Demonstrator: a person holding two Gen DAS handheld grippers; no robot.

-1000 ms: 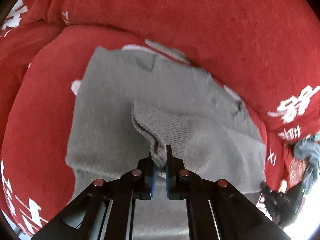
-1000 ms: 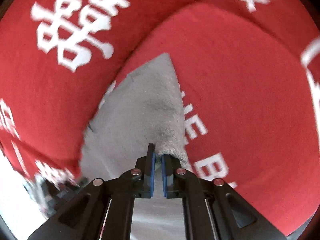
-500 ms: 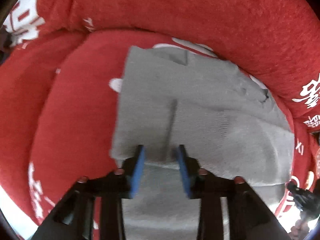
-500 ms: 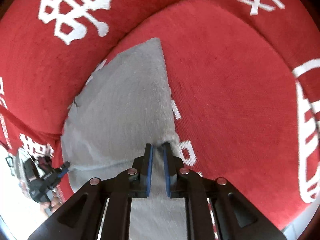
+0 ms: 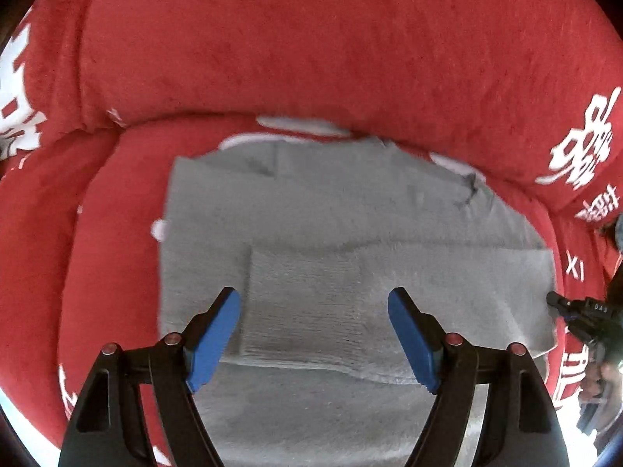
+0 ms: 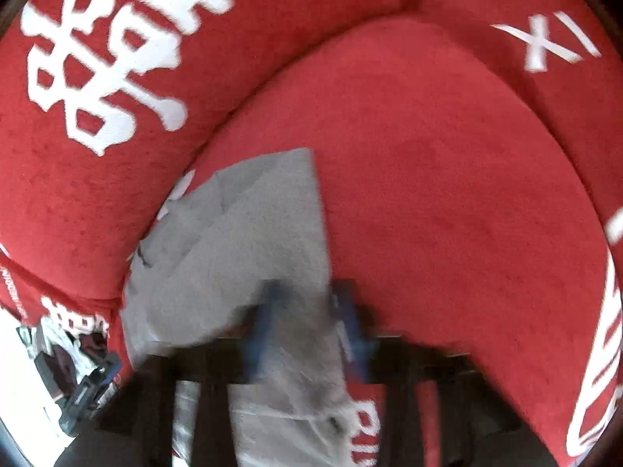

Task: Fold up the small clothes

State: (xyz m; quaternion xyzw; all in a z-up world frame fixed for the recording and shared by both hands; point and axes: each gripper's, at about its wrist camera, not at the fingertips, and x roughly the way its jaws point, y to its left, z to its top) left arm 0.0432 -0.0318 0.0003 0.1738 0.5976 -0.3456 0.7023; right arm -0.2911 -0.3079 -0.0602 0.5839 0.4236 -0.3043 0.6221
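A grey knitted garment (image 5: 350,210) lies flat on a red sofa seat (image 5: 109,257). Its ribbed sleeve (image 5: 303,303) is folded across the body. My left gripper (image 5: 313,311) hovers over that sleeve, its jaws opening wide, and no blue pad touches the cloth. In the right wrist view the same garment (image 6: 253,233) runs up from my right gripper (image 6: 307,311), which is badly blurred. Its blue pads (image 6: 268,311) look apart, with grey cloth lying between them at the garment's right edge.
Red cushions with white lettering (image 6: 105,62) form the sofa back (image 5: 311,50) behind the garment. Bare red seat (image 6: 447,194) spreads to the right of the cloth. The other gripper shows at the frame edges (image 5: 584,315) (image 6: 85,389).
The left gripper let go of the sleeve cuff, which now lies flat, and its jaws spread wide. The right gripper moved with the cloth edge, and its pads now look apart.
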